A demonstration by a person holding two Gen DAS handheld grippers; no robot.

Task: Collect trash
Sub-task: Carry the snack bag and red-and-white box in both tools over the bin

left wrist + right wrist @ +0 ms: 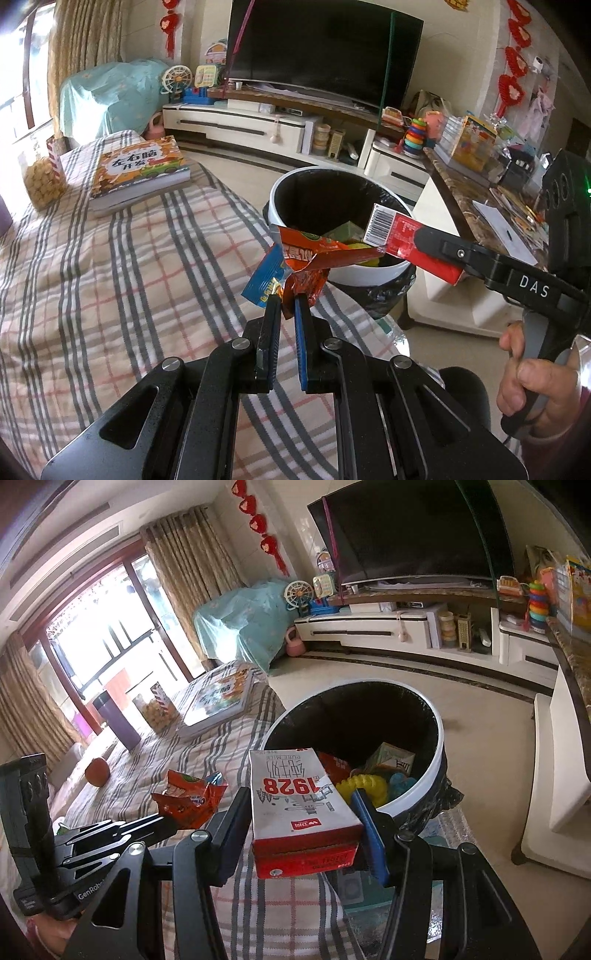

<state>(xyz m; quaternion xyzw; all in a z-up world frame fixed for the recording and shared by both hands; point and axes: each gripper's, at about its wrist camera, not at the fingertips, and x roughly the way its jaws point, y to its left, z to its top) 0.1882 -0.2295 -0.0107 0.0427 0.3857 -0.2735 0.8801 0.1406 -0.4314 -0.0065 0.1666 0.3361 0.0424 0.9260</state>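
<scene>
My left gripper (287, 301) is shut on a crumpled orange and blue snack wrapper (306, 258) and holds it above the table's edge, just short of the trash bin (369, 275). The wrapper also shows in the right wrist view (188, 797). My right gripper (299, 801) is shut on a red and white milk carton (295, 797) and holds it at the bin's (436, 764) near rim. In the left wrist view the carton (402, 236) hangs over the bin's right side. The white bin has a black liner and holds several pieces of trash.
A plaid cloth covers the table (110, 277). On it lie a thick children's book (140, 173), a snack jar (40, 177), a purple cup (118, 720) and an orange (98, 771). A marble counter (476, 214) with clutter stands right of the bin. A TV stand (258, 122) is behind.
</scene>
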